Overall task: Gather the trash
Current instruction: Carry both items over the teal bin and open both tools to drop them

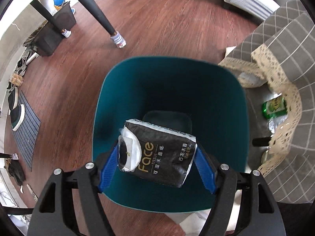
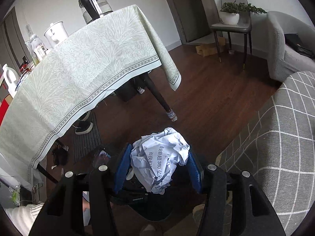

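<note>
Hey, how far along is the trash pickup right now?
Nothing visibly lies in the teal bin yet. The left gripper holds a black tissue pack over its opening; the right gripper holds a crumpled paper ball. A green bottle remains beside the bin.

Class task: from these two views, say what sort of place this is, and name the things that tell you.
Probably a lived-in home, a living and dining room: a cloth-covered table with a kettle, a grey sofa, and shoes on a doormat.
</note>
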Tool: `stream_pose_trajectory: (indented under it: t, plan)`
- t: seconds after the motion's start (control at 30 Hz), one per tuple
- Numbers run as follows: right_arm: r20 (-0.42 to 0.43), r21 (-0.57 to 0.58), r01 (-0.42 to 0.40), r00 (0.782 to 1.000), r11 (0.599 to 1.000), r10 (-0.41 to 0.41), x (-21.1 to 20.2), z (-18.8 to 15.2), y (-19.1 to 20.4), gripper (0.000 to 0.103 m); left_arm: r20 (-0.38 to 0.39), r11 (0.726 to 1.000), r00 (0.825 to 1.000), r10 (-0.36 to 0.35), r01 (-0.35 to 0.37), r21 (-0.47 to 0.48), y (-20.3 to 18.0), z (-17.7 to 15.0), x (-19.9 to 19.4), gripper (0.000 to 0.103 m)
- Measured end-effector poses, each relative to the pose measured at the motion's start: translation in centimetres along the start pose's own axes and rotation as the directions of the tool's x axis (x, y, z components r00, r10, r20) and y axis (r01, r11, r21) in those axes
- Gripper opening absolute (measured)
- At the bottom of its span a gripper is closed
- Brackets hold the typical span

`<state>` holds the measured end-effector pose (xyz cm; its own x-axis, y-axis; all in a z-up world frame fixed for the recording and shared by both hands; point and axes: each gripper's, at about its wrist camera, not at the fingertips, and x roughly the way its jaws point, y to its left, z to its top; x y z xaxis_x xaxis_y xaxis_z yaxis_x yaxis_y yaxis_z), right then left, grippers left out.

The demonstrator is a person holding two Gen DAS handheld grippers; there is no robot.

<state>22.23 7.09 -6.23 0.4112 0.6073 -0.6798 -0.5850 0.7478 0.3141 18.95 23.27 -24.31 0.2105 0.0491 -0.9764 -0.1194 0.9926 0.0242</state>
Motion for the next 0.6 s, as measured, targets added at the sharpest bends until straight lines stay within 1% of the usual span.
stream_pose_trajectory:
  t: [0.07, 0.23, 0.33, 0.53, 0.6]
  plan:
    - [-0.021, 0.008, -0.001, 1.0, 1.0, 0.001, 1.0, -0.1, 0.0, 0.055, 0.0, 1.0, 1.0, -0.005, 0.005, -0.004, 0.4, -0.2, 0.0, 0.078]
    - [-0.069, 0.025, 0.004, 0.998, 1.0, -0.002, 3.5, -0.7, 0.0, 0.055, 0.043, 0.999, 0.999, -0.023, 0.024, -0.024, 1.3, -0.7, -0.9, 0.084]
    - [-0.099, 0.026, 0.017, 0.995, 1.0, -0.014, 4.9, -1.0, 0.1, 0.055, 0.073, 0.999, 0.997, -0.038, 0.04, -0.036, 2.2, -0.8, -1.9, 0.084]
    - [-0.149, 0.034, 0.041, 0.988, 0.999, -0.036, 7.3, -2.0, 0.2, 0.055, 0.17, 0.998, 0.985, -0.037, 0.045, -0.048, 3.5, -1.2, -5.7, 0.083]
    - [-0.168, 0.039, 0.045, 0.985, 0.998, -0.038, 8.3, -2.3, 0.3, 0.055, 0.212, 0.997, 0.976, -0.046, 0.057, -0.048, 4.0, -1.4, -7.5, 0.081]
